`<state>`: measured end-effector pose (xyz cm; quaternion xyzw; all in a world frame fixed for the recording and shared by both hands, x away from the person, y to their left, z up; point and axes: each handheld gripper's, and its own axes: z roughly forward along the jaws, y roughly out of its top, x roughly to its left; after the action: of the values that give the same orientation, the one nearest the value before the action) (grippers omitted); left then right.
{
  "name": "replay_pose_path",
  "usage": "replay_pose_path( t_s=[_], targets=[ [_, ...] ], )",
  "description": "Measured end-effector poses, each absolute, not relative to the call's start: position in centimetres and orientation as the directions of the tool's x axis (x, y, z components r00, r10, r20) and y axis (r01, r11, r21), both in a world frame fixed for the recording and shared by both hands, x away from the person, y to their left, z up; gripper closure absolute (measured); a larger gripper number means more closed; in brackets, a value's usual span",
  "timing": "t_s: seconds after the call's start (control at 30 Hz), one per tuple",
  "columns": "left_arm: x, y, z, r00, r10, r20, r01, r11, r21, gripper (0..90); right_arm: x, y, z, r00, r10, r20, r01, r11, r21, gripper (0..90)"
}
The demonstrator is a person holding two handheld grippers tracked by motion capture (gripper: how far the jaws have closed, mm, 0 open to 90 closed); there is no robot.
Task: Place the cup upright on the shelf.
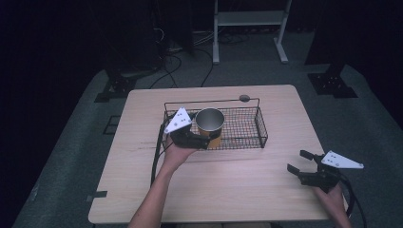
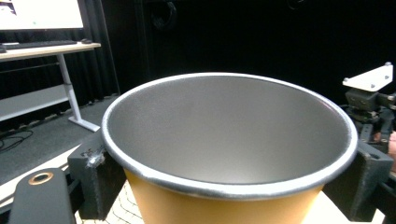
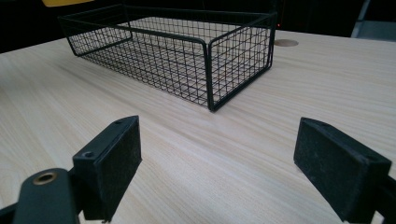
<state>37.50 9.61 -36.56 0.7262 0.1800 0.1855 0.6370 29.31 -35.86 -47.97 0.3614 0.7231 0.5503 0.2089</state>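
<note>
An orange cup (image 1: 209, 122) with a silver metal inside stands upright over the left end of a black wire basket (image 1: 260, 124). My left gripper (image 1: 209, 140) is shut on it, a jaw on each side of the cup's wall below the rim. In the left gripper view the cup (image 2: 229, 140) is empty, and the left gripper (image 2: 229, 182) clamps it between both pads. My right gripper (image 1: 298, 161) is open above the table's front right part. In the right gripper view the right gripper (image 3: 224, 163) has bare wood between its jaws, and the basket (image 3: 210, 70) lies ahead with the cup's base (image 3: 65, 2) above its far end.
The light wooden table (image 1: 237, 190) has a round cable hole (image 1: 244, 98) behind the basket. Cables and white desk legs (image 1: 216, 42) are on the floor beyond. A desk with a monitor (image 2: 42, 14) stands far off in the left gripper view.
</note>
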Motion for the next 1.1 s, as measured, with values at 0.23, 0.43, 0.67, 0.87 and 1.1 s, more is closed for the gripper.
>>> replay_pose_path(
  t_s=[0.23,0.43,0.67,0.87,1.1],
  targets=[
    [38.3,9.3,-36.2,0.869,0.493,0.039,0.025,-0.122,0.992,12.9,29.3,-35.8,-48.0,-0.653,0.752,0.091,0.291,0.138,0.947,14.0],
    [39.1,9.1,-35.7,0.87,0.491,0.045,0.02,-0.125,0.992,12.9,29.3,-35.8,-48.0,-0.653,0.752,0.088,0.29,0.142,0.946,14.0],
    [40.4,8.8,-34.8,0.875,0.481,0.058,0.012,-0.141,0.99,12.9,29.3,-35.8,-48.0,-0.654,0.751,0.09,0.289,0.138,0.947,14.0],
    [41.5,8.4,-34.3,0.875,0.479,0.064,0.008,-0.147,0.989,12.9,29.3,-35.9,-48.0,-0.653,0.751,0.093,0.29,0.135,0.947,13.9],
    [43.1,7.9,-34.4,0.878,0.473,0.072,0.005,-0.158,0.987,12.9,29.3,-35.9,-48.0,-0.655,0.75,0.092,0.289,0.136,0.948,14.0]
  ],
)
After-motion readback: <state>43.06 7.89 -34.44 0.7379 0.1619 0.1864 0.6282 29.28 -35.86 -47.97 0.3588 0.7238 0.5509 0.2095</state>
